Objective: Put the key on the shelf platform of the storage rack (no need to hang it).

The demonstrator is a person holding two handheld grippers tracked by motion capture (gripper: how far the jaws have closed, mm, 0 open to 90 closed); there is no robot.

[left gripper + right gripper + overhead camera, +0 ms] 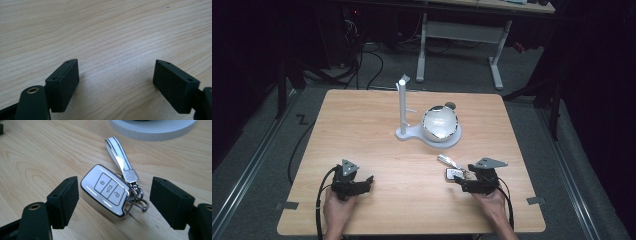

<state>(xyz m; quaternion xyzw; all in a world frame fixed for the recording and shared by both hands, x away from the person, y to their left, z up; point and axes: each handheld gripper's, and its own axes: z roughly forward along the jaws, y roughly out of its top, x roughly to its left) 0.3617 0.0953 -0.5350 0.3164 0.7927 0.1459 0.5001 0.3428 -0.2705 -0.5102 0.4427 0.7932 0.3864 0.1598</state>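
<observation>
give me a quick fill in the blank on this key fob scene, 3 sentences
1. The key fob lies between the right gripper's jaws, which stand ____.
2. The fob's face shows ____ buttons.
3. The left gripper has nothing but bare ____ between its jaws.

Missing words: open; three; table

Table (37, 162): pale wood, matt, visible grain. Key fob (106, 191): glossy white plastic shell, shiny metallic edge. Strap (116, 153): smooth, white with dark edging; textured metal clasp (130, 175). Stand (404, 112): matt white plastic. Bowl (440, 123): polished, mirror-bright metal. Jaws: matt black pads, slightly rough.
</observation>
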